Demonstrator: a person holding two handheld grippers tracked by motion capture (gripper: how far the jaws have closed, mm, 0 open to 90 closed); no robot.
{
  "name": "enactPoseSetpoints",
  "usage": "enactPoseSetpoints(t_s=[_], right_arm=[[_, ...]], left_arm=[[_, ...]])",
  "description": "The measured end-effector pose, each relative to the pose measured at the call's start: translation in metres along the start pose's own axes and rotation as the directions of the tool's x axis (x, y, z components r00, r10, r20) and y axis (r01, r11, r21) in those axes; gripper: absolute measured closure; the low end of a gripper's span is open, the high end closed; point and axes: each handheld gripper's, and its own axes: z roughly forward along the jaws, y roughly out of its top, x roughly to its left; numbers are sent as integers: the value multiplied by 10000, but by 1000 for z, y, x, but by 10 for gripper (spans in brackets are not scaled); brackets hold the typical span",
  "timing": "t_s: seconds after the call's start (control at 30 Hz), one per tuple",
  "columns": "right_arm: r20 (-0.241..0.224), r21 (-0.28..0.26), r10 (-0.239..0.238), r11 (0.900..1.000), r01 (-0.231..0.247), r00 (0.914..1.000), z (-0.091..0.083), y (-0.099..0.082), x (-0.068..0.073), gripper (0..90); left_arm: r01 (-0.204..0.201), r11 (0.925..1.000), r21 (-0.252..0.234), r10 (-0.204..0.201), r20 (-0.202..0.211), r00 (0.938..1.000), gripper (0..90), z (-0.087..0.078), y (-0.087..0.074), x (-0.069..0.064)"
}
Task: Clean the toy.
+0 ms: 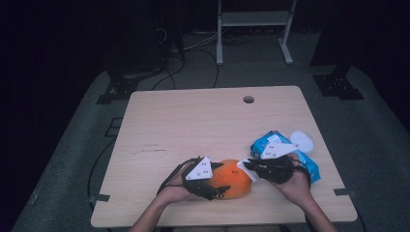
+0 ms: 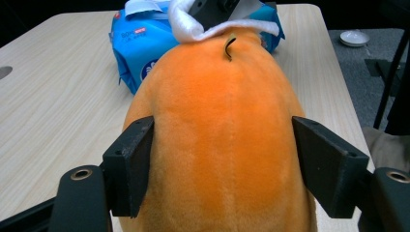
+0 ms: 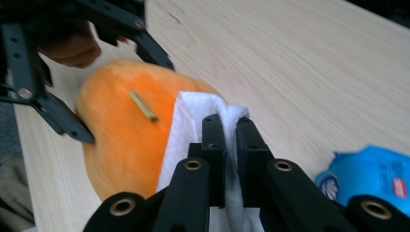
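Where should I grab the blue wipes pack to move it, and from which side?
Probably across its narrow width near the middle, coming down from above. The blue wipes pack lies flat on the table with its broad face up, so the long side edges are what jaws could close on. Approach from the far side: the right gripper and the orange plush crowd its near end.

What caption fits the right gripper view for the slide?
Right tongs shut on a white wipe against an orange plush toy, which the left tongs clamp.
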Motion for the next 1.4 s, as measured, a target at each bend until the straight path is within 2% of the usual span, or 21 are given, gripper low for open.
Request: enactPoseSetpoints(t_s=[0.1, 0.2, 0.27, 0.33, 0.47, 0.53, 0.67, 0.7, 0.77, 0.83, 0.9, 0.93, 0.97, 1.03, 1.07, 1.23, 1.27, 1.4], right_arm=[[-350, -246, -285, 9993, 277, 9990, 1, 9, 12, 838], [-367, -200, -488, 9986, 481, 9981, 3, 9, 14, 838], [-388, -139, -313, 9994, 308, 9988, 3, 6, 9, 838], [-203, -2, -109, 9999, 109, 9997, 1, 0, 2, 839], [-286, 20, 448, 9990, -448, 9986, -1, -7, -8, 839], [-262, -30, 259, 9997, -259, 9993, 0, -3, -3, 839], [-696, -183, -162, 9997, 150, 9974, 2, 7, 8, 838], [-663, -158, -250, 9996, 240, 9975, 3, 7, 9, 838], [-789, -113, -117, 9999, 109, 9968, 3, 5, 7, 839], [-898, -117, 106, 9999, -117, 9959, 2, 1, 2, 838], [-930, -131, 252, 9996, -265, 9953, 0, -2, -2, 838], [-984, -125, 345, 9993, -359, 9946, -1, -3, -5, 838], [-1046, -144, 508, 9985, -526, 9932, -1, -5, -7, 839], [-1103, -123, 585, 9981, -602, 9922, -1, -7, -9, 839], [-1067, -100, 567, 9983, -581, 9927, -1, -8, -11, 839], [-587, 40, 625, 9980, -624, 9963, -4, -10, -15, 839], [-596, 14, 638, 9980, -638, 9962, -4, -9, -14, 839], [-666, -228, 176, 9996, -191, 9976, -2, 3, 0, 839]], left_arm=[[38, 10000, 0, -38, 1, 10000, 273, 0, 0, 0], [97, 9999, 39, -98, 9, 10000, 273, -2, -1, 2], [254, 9997, 25, -254, -4, 9997, 273, -3, -2, 3], [462, 9989, -40, -462, 13, 9989, 271, -4, -4, 6], [470, 9989, -3, -470, -39, 9989, 260, 0, -1, 4], [318, 9995, 35, -318, -60, 9995, 254, 2, 1, 1], [197, 9997, 117, -197, -44, 9998, 240, 2, 4, -3], [333, 9994, 75, -333, 1, 9994, 232, 1, 4, -2], [716, 9974, -64, -716, 36, 9974, 196, -2, 5, 3], [1144, 9934, -66, -1144, -111, 9934, 156, -5, 5, 7], [1785, 9838, 129, -1780, -325, 9835, 130, -5, 2, 13], [2149, 9765, 160, -2146, -222, 9765, 132, -4, -1, 16], [2239, 9745, 130, -2238, -86, 9746, 160, -4, -3, 16], [2065, 9783, 191, -2064, -69, 9785, 221, -4, -3, 15], [2076, 9779, 237, -2075, -71, 9782, 241, -4, -2, 15], [1864, 9818, 375, -1865, -9, 9825, 281, -5, -2, 12], [1747, 9837, 420, -1748, -16, 9846, 283, -5, -1, 11], [1209, 9917, 437, -1213, 50, 9926, 288, -1, 1, 3]])
